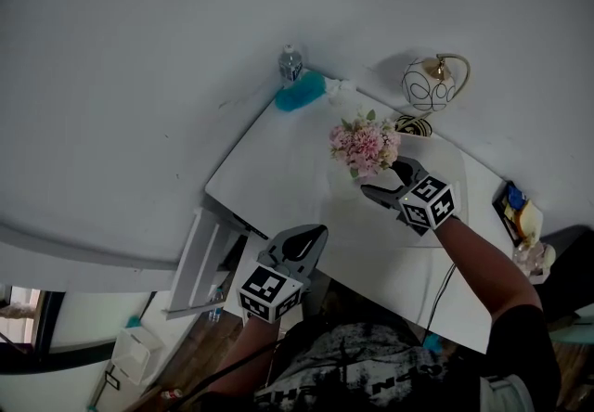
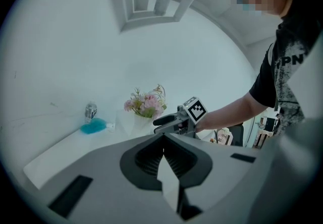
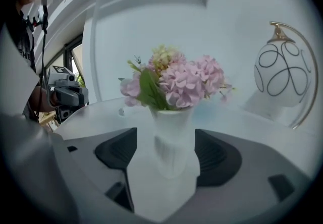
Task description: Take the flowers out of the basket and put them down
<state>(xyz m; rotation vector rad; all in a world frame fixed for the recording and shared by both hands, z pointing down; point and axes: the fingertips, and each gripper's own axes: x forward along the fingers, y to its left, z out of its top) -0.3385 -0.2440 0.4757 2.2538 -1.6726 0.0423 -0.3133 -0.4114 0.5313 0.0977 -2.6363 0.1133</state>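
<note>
**Supervisor:** Report the step in hand, nearest item first.

**Operator:**
1. My left gripper [image 2: 162, 143] hangs at the near edge of the table [image 1: 297, 173]. Its jaws are pressed together on nothing, so it is idle.
2. Farther in, my right gripper [image 3: 166, 155] has its jaws spread, one on either side of the basket [image 3: 171, 134]. A gap shows at each pad, so nothing is gripped.
3. I judge this to be the approach step. The flowers are not yet out.

**Supervisor:** Where are the flowers, and what does the next move call for?

**Operator:** The flowers [image 3: 176, 81] stand upright in the basket's mouth at mid-table, just beyond my right jaws. Those jaws sit level with the basket's body, not the stems. To lift the bunch alone, I would raise the right gripper to the stems above the rim and close there. The left gripper should steady the basket, which may otherwise come up with the bunch.

**Supervisor:** Materials and shapes?

**Operator:**
- Basket: white, matte and ribbed top to bottom, vase-shaped with a flared rim. It looks rigid and light, so it is probably easy to tip.
- Flowers: pink clustered heads, some paler green ones and a broad green leaf. They look soft and easily crushed.
- Table: smooth and white.
- Far right: a globe lamp [image 3: 282, 74], a white sphere with dark looping lines inside a gold-coloured arc.
- Far left corner: a fuzzy teal object [image 1: 299, 93] that I cannot identify, just beside a small bottle [image 1: 290, 62].
</note>
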